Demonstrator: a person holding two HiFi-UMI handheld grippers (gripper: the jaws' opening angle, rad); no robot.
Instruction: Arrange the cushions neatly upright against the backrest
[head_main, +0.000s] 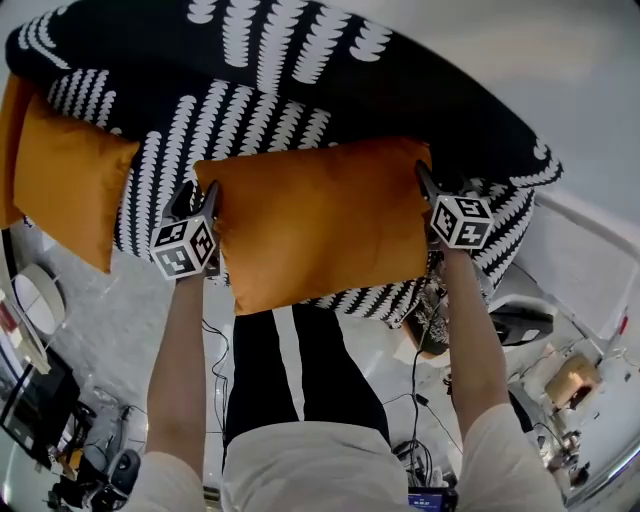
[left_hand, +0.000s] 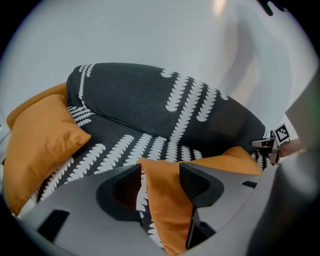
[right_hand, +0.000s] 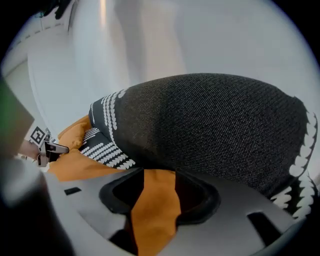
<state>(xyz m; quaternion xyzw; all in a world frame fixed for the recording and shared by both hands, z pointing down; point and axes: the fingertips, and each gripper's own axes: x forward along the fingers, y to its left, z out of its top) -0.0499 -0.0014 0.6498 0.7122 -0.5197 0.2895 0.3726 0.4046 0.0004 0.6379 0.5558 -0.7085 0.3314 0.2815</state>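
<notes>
While the orange cushion (head_main: 320, 225) lies across the patterned sofa (head_main: 300, 110) seat, short of the backrest (left_hand: 150, 95), I have the left gripper (head_main: 200, 195) and right gripper (head_main: 428, 190) at its opposite side edges to keep it square, both with jaws parted and the fabric loose between them.

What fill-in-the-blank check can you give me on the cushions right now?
1. The left gripper and right gripper each have a corner of a cushion between their jaws; its colour is ____.
2. The sofa is black with a ____ pattern.
3. The second cushion lies on the person's ____ side.
Missing: orange; white; left.
</notes>
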